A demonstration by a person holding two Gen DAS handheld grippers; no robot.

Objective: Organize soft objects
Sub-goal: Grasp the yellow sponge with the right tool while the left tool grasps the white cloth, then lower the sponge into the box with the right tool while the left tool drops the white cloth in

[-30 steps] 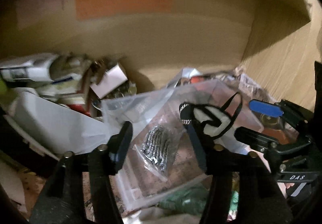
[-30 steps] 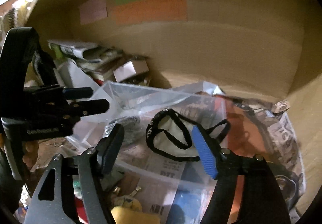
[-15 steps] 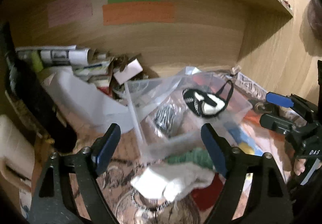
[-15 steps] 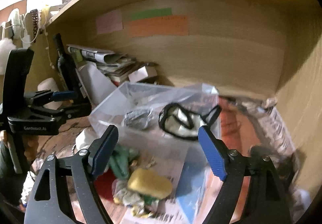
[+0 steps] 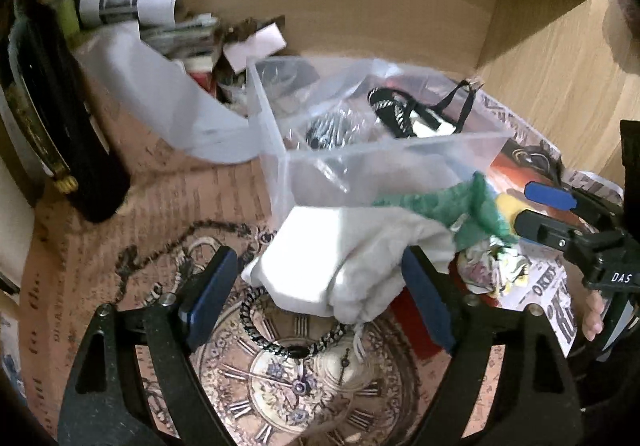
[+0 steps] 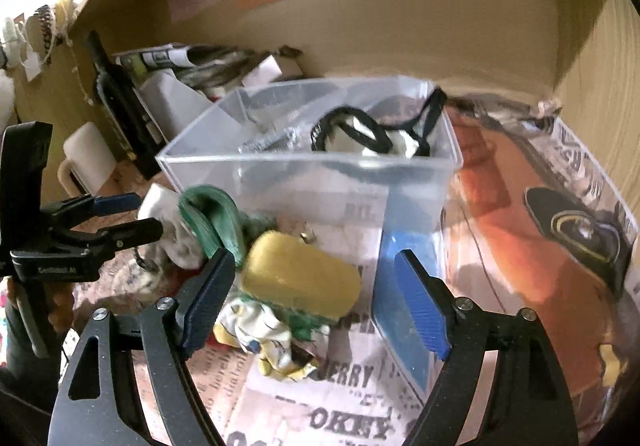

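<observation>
My left gripper (image 5: 318, 298) stands open over a white cloth pouch (image 5: 340, 262) that lies between its fingers; the pads do not press on it. A green cloth (image 5: 448, 201) lies just behind the pouch. My right gripper (image 6: 316, 304) is open above a yellow sponge (image 6: 300, 274) and a crumpled patterned cloth (image 6: 264, 330). Behind both stands a clear plastic bin (image 6: 312, 173) with a black-and-white strapped item (image 6: 368, 133) and a bagged dark item (image 5: 332, 125) inside. Each gripper shows at the edge of the other's view.
A dark bottle (image 5: 60, 125) and a translucent lid (image 5: 160, 97) stand left of the bin, with stacked papers (image 5: 132, 1) behind. A blue flat piece (image 6: 404, 286) lies right of the sponge. A braided bracelet (image 5: 288, 342) lies under the pouch. Wooden shelf walls close the back and right.
Both grippers drew back out of the clear bin and sank toward the pile in front of it. Their jaws widened, and the black-and-white strapped item stayed in the bin.
</observation>
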